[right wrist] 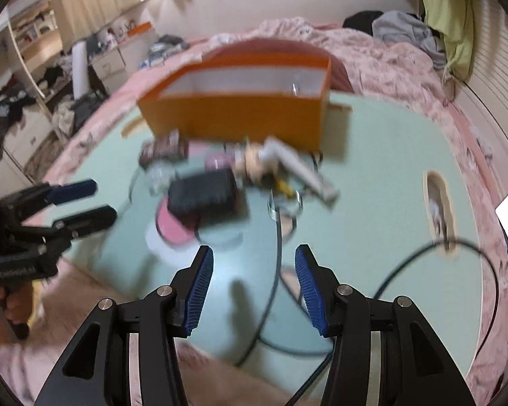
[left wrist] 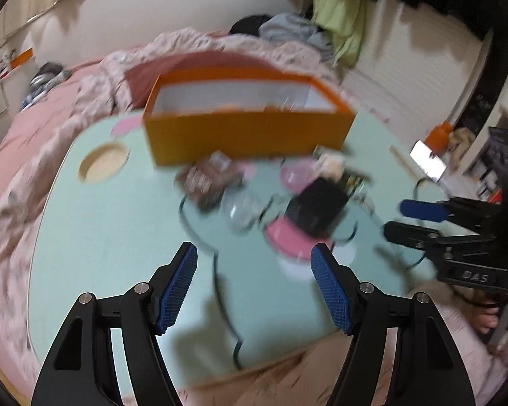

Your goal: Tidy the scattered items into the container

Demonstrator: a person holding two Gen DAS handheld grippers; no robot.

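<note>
At the far side of the pale green table [left wrist: 94, 237] stands the orange box [left wrist: 247, 135], open-topped. Just before the box lies a blurred heap: a black case [right wrist: 203, 193], a pink dish [left wrist: 288, 237], a clear jar [left wrist: 240, 209]. Nearer than the heap, the left gripper [left wrist: 254, 253] and right gripper [right wrist: 254, 258] both hover parted and empty.
</note>
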